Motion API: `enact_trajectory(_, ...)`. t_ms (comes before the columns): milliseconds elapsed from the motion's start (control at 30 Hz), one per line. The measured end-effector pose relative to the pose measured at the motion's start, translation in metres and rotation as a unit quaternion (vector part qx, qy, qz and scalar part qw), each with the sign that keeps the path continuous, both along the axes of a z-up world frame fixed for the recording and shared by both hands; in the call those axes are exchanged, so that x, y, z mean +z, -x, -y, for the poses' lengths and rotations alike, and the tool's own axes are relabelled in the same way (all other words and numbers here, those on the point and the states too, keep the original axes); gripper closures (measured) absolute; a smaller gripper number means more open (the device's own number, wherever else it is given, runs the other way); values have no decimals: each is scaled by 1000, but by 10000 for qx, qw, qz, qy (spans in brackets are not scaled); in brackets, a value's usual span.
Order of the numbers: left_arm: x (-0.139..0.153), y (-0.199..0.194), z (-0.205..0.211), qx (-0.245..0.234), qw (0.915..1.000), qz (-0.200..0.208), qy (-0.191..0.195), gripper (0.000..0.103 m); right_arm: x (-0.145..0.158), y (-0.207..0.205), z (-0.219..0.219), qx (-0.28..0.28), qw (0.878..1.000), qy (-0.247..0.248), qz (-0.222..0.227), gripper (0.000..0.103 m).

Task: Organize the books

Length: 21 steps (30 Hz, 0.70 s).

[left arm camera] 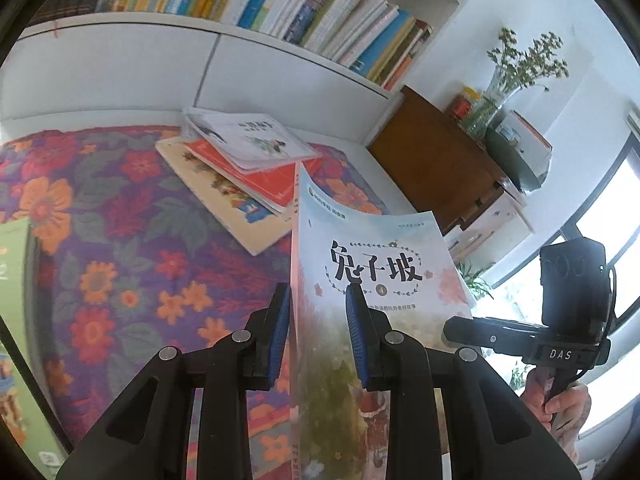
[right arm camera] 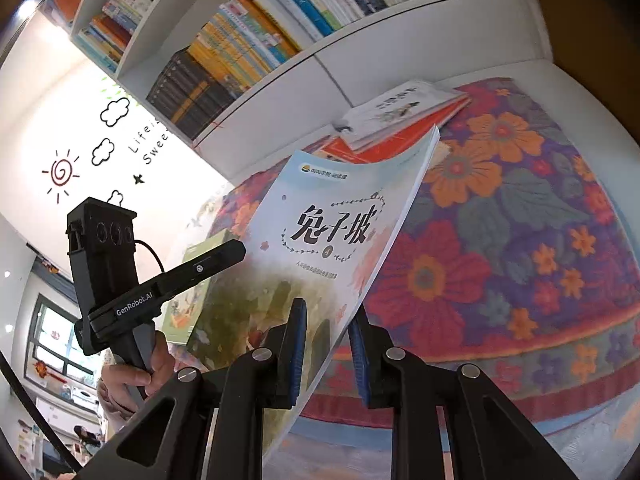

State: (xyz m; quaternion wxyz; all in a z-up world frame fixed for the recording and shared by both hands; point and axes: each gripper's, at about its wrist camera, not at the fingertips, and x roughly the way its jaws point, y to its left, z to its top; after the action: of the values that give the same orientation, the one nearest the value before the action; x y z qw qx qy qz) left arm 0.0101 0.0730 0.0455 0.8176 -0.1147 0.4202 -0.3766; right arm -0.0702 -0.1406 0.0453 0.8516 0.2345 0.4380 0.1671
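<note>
Two grippers are closed on one thin paperback book (left arm camera: 380,264) with a pale blue cover, black brush-style title characters and a small numeral in a circle. The book is held up off the flowered cloth (left arm camera: 120,248) that covers the tabletop, its cover tilted and slightly bowed. In the left wrist view the left gripper (left arm camera: 318,336) is seen with its blue-padded fingers (left arm camera: 280,332) nearly closed, the book's spine edge clamped between them. In the right wrist view the right gripper (right arm camera: 330,350) is seen in the same narrow state, its fingers (right arm camera: 298,348) pinched on the book's open page edge near the lower corner. Each gripper's black handle and camera block is visible from the other's camera, gripped by a hand (right arm camera: 132,380) at the left of the right view and by a hand (left arm camera: 560,404) at the lower right of the left view.

Behind the lifted book, a loose stack of books (left arm camera: 240,164) is left lying on the cloth near the white wall of the bookcase (left arm camera: 120,64): a white-covered one on top, an orange one beneath it, and a larger cream one at the bottom. A green-covered book (left arm camera: 16,320) is seen flat at the far left edge of the left view. Above, a shelf is filled with upright and leaning books (left arm camera: 320,12). A vase of flowers (left arm camera: 508,80) stands on a brown cabinet (left arm camera: 432,160) beside the bookcase.
</note>
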Motion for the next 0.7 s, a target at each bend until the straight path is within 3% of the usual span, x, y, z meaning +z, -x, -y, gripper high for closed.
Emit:
enact_trajectory(367,27,9,-60,818,9957,368,-247,76,19,-29,-60,612,9981,-60,93,81)
enact_trajectory(700,27,9,-113,1258,9910,419,-194,76,2,-54,-108,972,9947,-320,-28,81)
